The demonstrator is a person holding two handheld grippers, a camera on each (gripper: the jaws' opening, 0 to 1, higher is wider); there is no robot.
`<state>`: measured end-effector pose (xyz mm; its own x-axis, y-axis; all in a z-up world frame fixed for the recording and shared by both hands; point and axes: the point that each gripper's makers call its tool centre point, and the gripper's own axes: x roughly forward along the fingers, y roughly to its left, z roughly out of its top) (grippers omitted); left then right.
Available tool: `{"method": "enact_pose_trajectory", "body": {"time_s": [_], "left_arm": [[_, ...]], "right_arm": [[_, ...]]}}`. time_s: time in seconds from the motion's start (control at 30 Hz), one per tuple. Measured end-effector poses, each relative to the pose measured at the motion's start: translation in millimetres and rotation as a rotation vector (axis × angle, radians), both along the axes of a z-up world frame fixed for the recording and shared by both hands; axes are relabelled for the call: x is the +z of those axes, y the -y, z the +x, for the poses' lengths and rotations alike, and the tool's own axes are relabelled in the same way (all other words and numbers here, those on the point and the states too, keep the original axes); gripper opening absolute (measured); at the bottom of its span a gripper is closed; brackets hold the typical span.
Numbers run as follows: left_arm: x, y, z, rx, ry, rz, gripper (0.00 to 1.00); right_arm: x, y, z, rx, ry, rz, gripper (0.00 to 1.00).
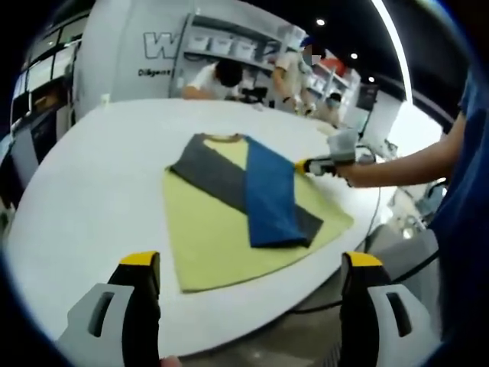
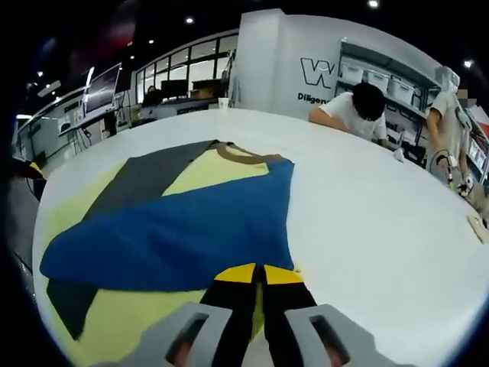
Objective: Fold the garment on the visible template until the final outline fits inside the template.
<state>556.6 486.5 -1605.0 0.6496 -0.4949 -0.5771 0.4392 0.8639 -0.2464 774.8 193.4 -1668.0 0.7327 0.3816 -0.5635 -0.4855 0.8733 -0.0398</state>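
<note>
right gripper (image 2: 256, 279) has its yellow-tipped jaws pressed together at the blue sleeve's (image 2: 176, 237) edge, over the shirt (image 2: 130, 321); whether cloth is pinched between them i cannot tell. in the left gripper view the same gripper (image 1: 306, 165) shows at the shirt's (image 1: 221, 245) right side, held by a person's hand (image 1: 348, 164), its tip touching the blue sleeve (image 1: 269, 195).

left gripper (image 1: 248, 264) holds nothing, jaws spread wide, hanging off the desk's (image 1: 92, 191) near edge, apart from the shirt's hem.

shirt lies flat on the white desk (image 2: 367, 222), yellow body, collar (image 1: 223, 138) on the far side from the left gripper. both sleeves are folded in across the chest: the grey sleeve (image 1: 221, 180) runs slantwise from the collar side down toward the right hem, and the blue one lies over it, crossing it. in the right gripper view the grey sleeve (image 2: 141, 180) runs beneath the blue and comes out at the shirt's lower left. no template outline can be made out under the shirt.

beyond the desk, people (image 1: 218, 76) bend at a shelf (image 2: 382, 76) with bins.
</note>
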Motion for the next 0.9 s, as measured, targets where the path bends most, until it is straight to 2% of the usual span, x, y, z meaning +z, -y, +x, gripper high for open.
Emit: {"method": "enact_pose_trajectory", "body": {"time_s": [0.07,0.1,0.23,0.43,0.47,0.5,0.53,0.63,0.67,0.7,0.77,0.83,0.87,0.9], "left_arm": [[-0.9,-0.5,-0.7,-0.003,0.0,0.009,0.96],[-2.0,-0.6,-0.8,-0.004,0.0,0.011,0.96],[-4.6,0.9,0.9,-0.006,-0.002,0.0,0.96],[-9.6,3.1,4.8,-0.036,-0.004,-0.007,0.95],[-11.5,2.1,5.0,-0.042,-0.01,-0.009,0.94],[-12.3,1.5,5.2,-0.045,-0.011,-0.009,0.94],[-11.3,0.5,5.2,-0.047,-0.011,-0.01,0.92],[-15.9,-4.3,5.7,-0.047,-0.022,-0.016,0.84],[-17.5,-5.9,6.3,-0.051,-0.026,-0.021,0.8],[-20.1,-8.4,6.9,-0.046,-0.035,-0.024,0.78],[-27.2,-16.3,9.5,-0.04,-0.042,-0.028,0.75],[-30.4,-19.7,10.9,-0.035,-0.046,-0.032,0.75],[-33.0,-21.6,12.3,-0.018,-0.063,-0.034,0.73],[-33.5,-21.3,12.8,-0.008,-0.076,-0.028,0.71]], "right_arm": [[3.2,-3.2,-6.2,0.017,0.027,0.009,0.11],[10.8,-4.8,-18.8,0.041,0.029,-0.018,0.08],[9.8,-9.7,-34.7,0.068,0.038,-0.016,0.1],[-11.5,-19.2,-56.2,0.102,-0.015,-0.062,0.14],[-19.4,-16.5,-57.7,0.102,-0.021,-0.077,0.14],[-12.4,-18.1,-52.9,0.108,0.032,-0.061,0.16],[-15.5,-16.5,-58.5,0.085,-0.01,-0.062,0.18],[-9.4,-14.1,-61.6,0.033,-0.025,-0.027,0.28],[10.9,-15.8,-75.3,0.041,0.013,-0.016,0.28],[15.8,-15.6,-83.0,0.047,0.016,-0.018,0.26],[17.9,-11.5,-100.5,0.046,0.002,-0.003,0.26],[18.6,-12.2,-108.6,0.036,-0.009,0.039,0.33],[19.9,-13.6,-126.4,0.032,-0.03,0.097,0.36],[23.3,-13.0,-136.9,0.019,-0.04,0.108,0.37]]}}
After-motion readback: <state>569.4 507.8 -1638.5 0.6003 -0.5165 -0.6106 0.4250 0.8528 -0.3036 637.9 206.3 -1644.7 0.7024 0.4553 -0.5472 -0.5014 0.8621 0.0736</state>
